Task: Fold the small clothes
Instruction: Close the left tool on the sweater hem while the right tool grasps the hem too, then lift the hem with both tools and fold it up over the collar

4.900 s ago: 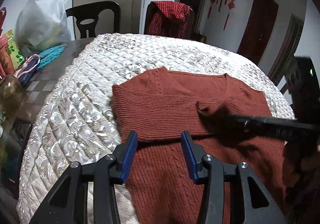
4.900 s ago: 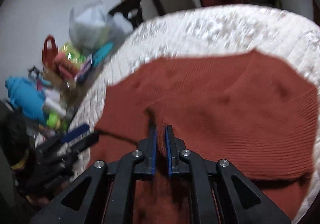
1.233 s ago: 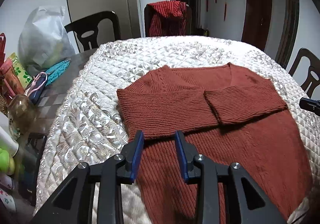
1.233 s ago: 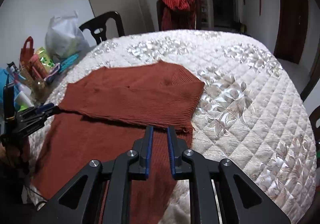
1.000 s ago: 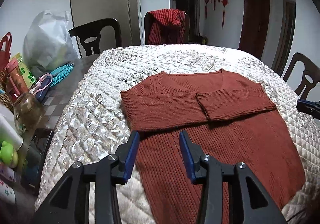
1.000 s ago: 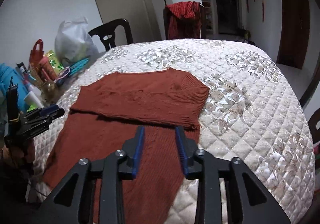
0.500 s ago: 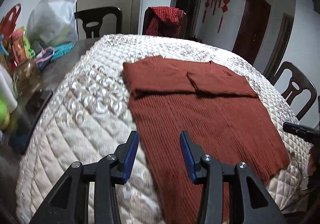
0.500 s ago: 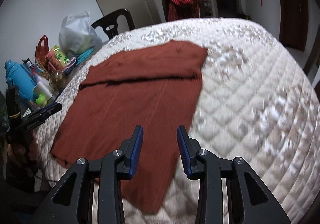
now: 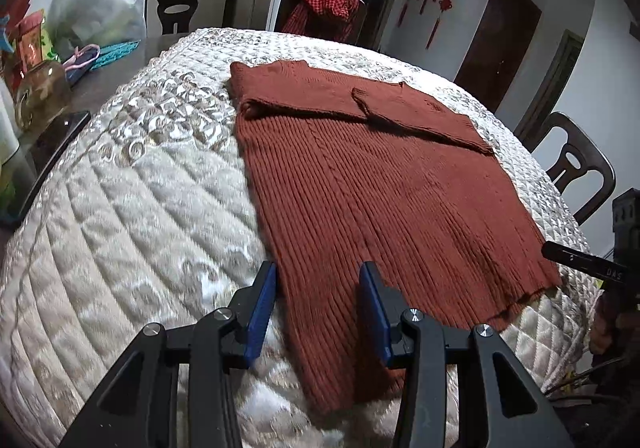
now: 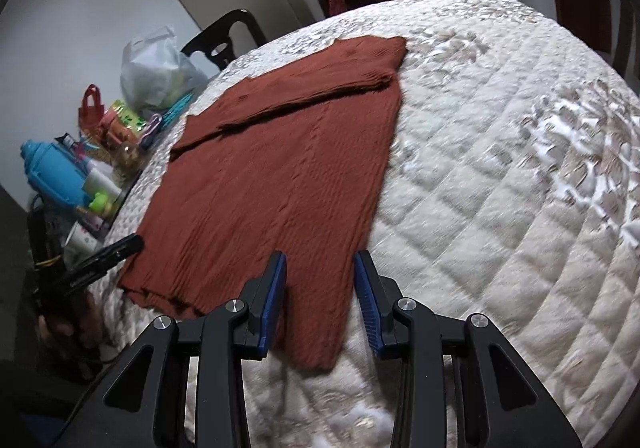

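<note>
- Now both grippers are hovering at the near hem of the rust-red sweater [image 9: 384, 184], after pulling back from the sleeve area, where they were about a second ago.
- Both sleeves are lying folded across the chest at the far end, so the sleeve step looks finished.
- The left gripper [image 9: 318, 302] is standing wide open over the near left hem corner and is holding nothing.
- The right gripper [image 10: 320, 294], shut empty about a second ago, is now wide open over the near right hem corner, also holding nothing.
- The sweater is lying flat on the quilted white cover [image 9: 132, 204], with the collar far and the hem near the table edge.
- I think the next move is pinching both hem corners and carrying them toward the collar.
- The knit looks soft and thick, so the grip needs both layers.
</note>
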Available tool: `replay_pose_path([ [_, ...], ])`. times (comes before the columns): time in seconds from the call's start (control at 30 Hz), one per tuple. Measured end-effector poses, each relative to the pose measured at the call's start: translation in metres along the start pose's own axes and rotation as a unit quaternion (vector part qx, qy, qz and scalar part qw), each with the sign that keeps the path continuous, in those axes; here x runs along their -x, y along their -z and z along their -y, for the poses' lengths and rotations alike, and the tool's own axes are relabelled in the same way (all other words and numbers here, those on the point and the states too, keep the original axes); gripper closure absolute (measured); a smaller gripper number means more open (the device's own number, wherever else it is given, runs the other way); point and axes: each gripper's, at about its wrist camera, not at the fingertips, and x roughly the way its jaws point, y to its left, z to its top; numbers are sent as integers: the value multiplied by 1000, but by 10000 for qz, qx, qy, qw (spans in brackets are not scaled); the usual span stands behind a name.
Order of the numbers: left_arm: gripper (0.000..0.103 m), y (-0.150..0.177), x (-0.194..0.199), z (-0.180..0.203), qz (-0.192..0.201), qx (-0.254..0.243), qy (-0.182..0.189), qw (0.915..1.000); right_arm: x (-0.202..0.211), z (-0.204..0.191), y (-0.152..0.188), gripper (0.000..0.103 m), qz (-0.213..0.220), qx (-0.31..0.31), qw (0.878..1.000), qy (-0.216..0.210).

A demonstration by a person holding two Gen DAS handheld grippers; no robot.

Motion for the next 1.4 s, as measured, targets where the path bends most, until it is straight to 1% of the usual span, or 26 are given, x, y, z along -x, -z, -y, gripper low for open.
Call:
replay_pose_path([
  [0.13,58,7,6,-1,35,115,41,9999,1,0,5,67,-26,-117,9998,-175],
  [0.3,58,11,8,1,63,152,21,9999,1,-3,6,68,-44,-121,9997,-203],
  [0.37,59,9,6,2,90,157,12,9998,-3,-4,5,76,-79,-145,9996,-212],
  [0.4,61,7,5,2,103,158,6,9998,-5,-4,4,79,-81,-158,9996,-208],
  [0.47,69,5,2,1,137,173,-33,9998,-9,-5,3,86,-91,-160,9996,-211],
  [0.57,75,4,1,-2,149,238,-45,9996,-9,-5,2,87,-70,-187,9995,-228],
  [0.7,76,4,1,-1,152,199,-147,9996,-8,-3,4,88,-53,-198,9995,-238],
  [0.8,82,3,-1,3,124,130,-350,9992,-7,-3,5,92,-43,-147,9997,-180],
  [0.87,88,3,0,2,116,176,-373,9991,-6,-3,6,93,-44,-130,9997,-183],
  [0.97,93,4,1,1,104,196,-370,9991,-6,-3,6,94,-44,-106,9998,-179],
  [1.13,95,4,3,0,90,190,-297,9993,-6,-4,6,94,-41,-94,9997,-201],
  [1.4,95,5,10,-3,129,265,-158,9994,-2,-5,8,95,-26,-107,9994,-325],
])
